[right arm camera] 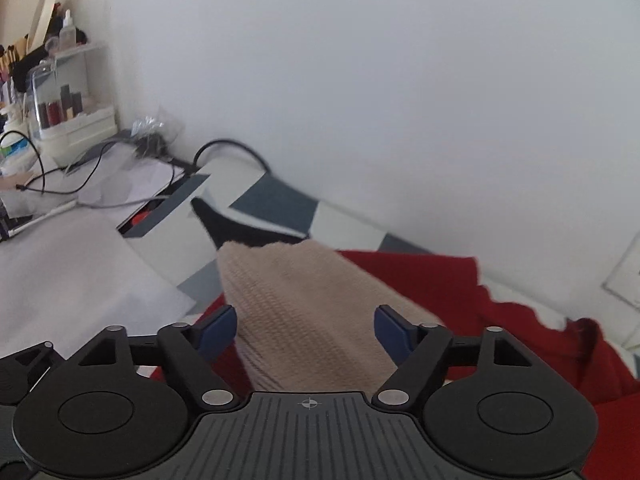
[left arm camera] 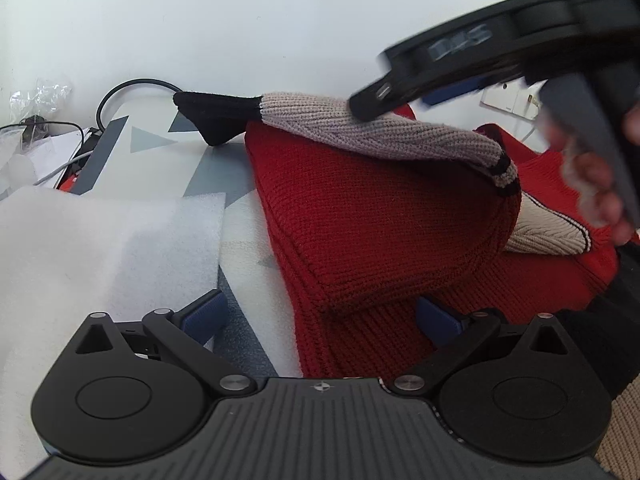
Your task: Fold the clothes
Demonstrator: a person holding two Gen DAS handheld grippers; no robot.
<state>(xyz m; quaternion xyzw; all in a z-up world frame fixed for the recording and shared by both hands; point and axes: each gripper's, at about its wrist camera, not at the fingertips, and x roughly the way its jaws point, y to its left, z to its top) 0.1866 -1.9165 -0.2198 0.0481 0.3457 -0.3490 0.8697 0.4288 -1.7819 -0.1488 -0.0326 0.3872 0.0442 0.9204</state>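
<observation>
Red sweater [left arm camera: 384,208] edge between spread left hand-held gripper [left arm camera: 320,312]; right hand-held gripper [right arm camera: 306,330] released, straddling beige sleeve [right arm camera: 304,312].

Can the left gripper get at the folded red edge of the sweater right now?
Probably yes. The left gripper stands open, and the folded red edge of the sweater lies right ahead between its fingers with nothing over it. The beige sleeve and the right gripper sit farther back.

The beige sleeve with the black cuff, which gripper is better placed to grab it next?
Probably the right gripper: the beige sleeve already lies between its open blue pads. The left gripper is open lower down at the red sweater's folded edge.
</observation>
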